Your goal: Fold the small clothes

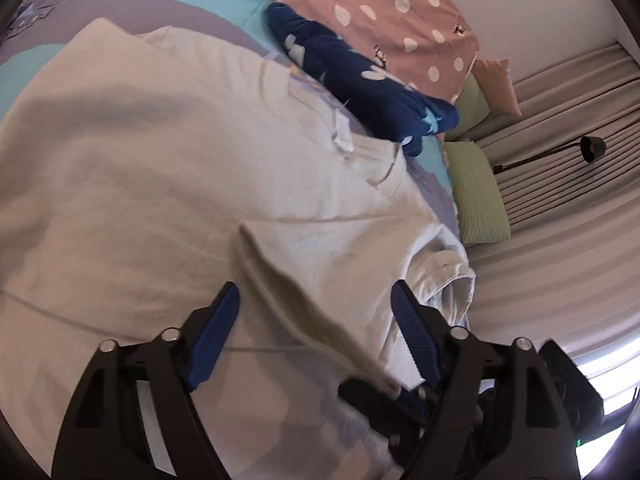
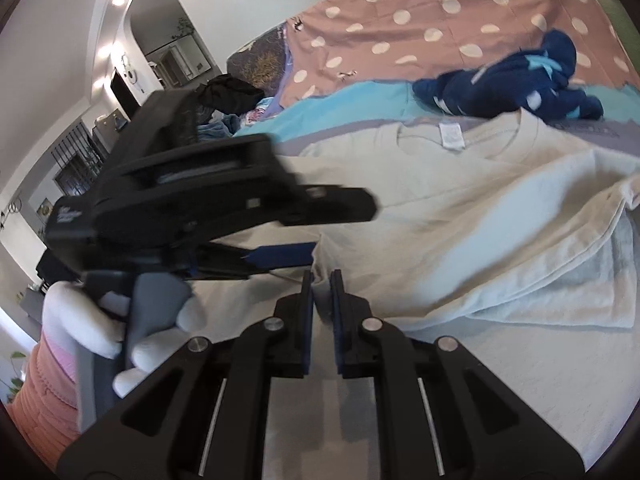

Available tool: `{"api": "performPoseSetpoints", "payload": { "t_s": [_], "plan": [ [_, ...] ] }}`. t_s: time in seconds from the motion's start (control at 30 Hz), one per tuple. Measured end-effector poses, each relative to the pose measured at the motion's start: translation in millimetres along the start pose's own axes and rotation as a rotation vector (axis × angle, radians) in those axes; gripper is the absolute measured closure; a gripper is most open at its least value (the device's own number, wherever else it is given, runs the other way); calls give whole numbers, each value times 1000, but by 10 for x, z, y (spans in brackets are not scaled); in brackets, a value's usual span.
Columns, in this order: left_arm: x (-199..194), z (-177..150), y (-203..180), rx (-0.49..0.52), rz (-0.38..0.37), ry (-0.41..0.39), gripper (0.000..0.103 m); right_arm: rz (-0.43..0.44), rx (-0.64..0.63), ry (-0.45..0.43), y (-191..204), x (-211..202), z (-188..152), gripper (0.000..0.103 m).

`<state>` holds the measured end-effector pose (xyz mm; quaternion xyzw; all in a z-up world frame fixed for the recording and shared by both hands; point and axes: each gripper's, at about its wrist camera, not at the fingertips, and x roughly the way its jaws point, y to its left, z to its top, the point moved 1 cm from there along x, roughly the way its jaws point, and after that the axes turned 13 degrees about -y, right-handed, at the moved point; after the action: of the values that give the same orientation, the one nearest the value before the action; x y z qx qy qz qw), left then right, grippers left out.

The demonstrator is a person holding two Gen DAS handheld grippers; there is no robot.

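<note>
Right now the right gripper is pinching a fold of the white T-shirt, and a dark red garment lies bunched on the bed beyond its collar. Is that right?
Not quite. The bunched garment is navy blue with pale patches, not dark red, as the right wrist view shows. The rest holds: the right gripper is pinching a fold of the white T-shirt.

Right gripper jaws pinched nearly together; left gripper jaws apart, angled downward.
</note>
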<state>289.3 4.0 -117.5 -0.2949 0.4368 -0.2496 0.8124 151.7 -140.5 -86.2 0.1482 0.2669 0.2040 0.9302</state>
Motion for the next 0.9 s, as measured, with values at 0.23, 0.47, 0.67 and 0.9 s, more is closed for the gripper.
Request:
{"api": "performPoseSetpoints", "payload": {
  "t_s": [0.23, 0.47, 0.67, 0.9],
  "plan": [
    [-35, 279, -475, 72, -103, -28, 102, -16, -27, -75, 67, -117, 198, 89],
    [-702, 791, -807, 246, -95, -178, 102, -132, -47, -150, -232, -546, 392, 70],
    [-786, 986, -262, 278, 112, -215, 100, -410, 35, -51, -1057, -737, 217, 69],
    [-513, 670, 406, 219, 249, -131, 63, -431, 142, -44, -1421, -1023, -21, 72]
  ]
}}
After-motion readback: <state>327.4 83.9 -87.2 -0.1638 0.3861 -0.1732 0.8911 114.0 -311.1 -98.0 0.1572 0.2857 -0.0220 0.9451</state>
